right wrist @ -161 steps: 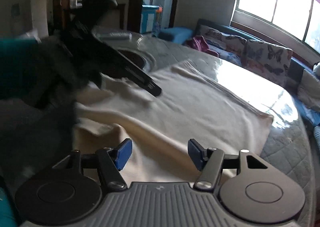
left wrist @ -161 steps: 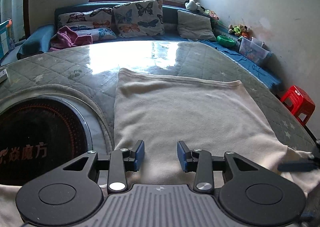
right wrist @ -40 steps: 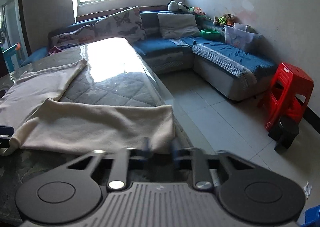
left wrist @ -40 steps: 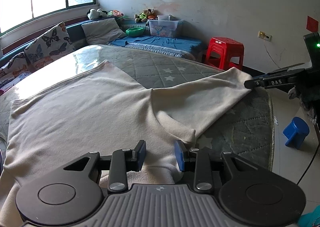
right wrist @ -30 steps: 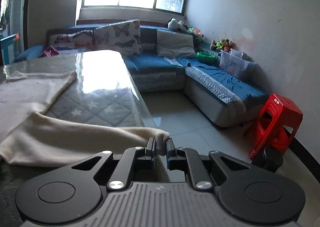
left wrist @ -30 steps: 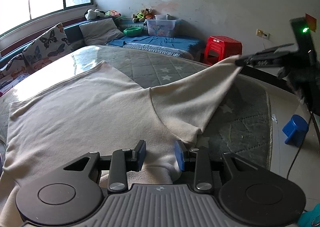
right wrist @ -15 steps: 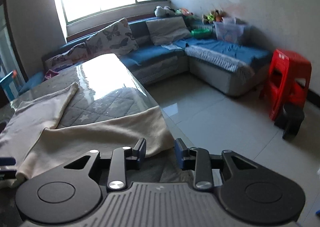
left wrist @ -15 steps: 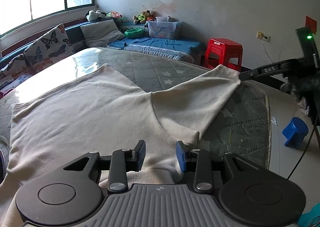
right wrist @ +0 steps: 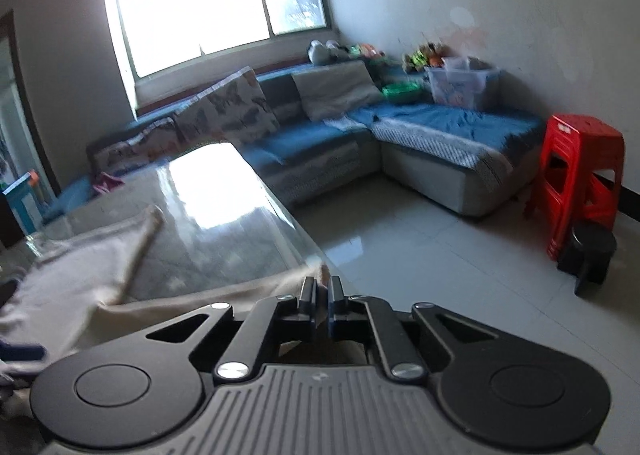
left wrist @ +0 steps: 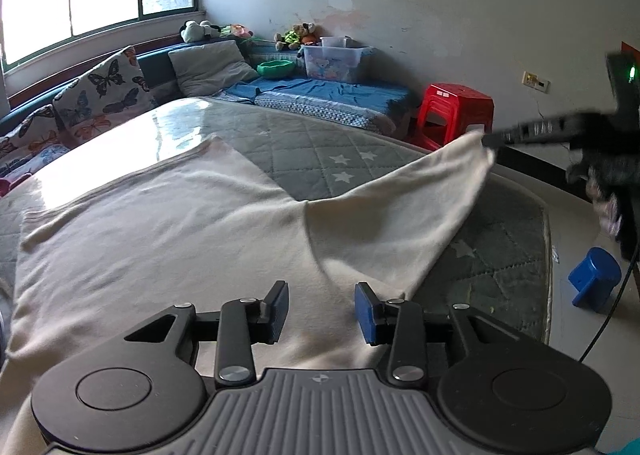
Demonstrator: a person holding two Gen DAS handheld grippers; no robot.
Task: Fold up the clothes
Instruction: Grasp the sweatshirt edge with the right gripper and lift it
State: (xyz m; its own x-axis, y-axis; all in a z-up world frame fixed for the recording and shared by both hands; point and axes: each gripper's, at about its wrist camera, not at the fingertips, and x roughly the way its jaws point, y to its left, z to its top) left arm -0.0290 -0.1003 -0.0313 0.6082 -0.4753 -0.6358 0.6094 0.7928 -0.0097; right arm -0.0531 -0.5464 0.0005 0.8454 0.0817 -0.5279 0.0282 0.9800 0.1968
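Right hand-held gripper point(right wrist: 319, 301): jaws pressed together on the cuff end of the cream garment's sleeve point(left wrist: 404, 215), a sliver of cloth showing between the pads at lower centre of the right wrist view. In the left wrist view the same gripper appears at the right edge, blurred, with the sleeve tip lifted clear of the tabletop point(left wrist: 516, 239); judged to be raised so the sleeve can be carried inward over the body.

Left hand-held gripper point(left wrist: 322, 309): jaws apart and opening, blue pads standing above the cloth at lower centre, nothing clamped; probably placed near the shoulder to steady the garment while the sleeve is drawn.

Cream garment point(left wrist: 160, 231): spread flat across the left and centre of the frame on the quilted, star-patterned cover under glass; only the sleeve is off the surface.

Surroundings: red stool point(left wrist: 456, 113) at right, blue stool point(left wrist: 596, 283) at lower right, butterfly cushions point(left wrist: 108, 89) at upper left.

Writing: white lettering on the right gripper's finger, too blurred to read. No other labels legible.
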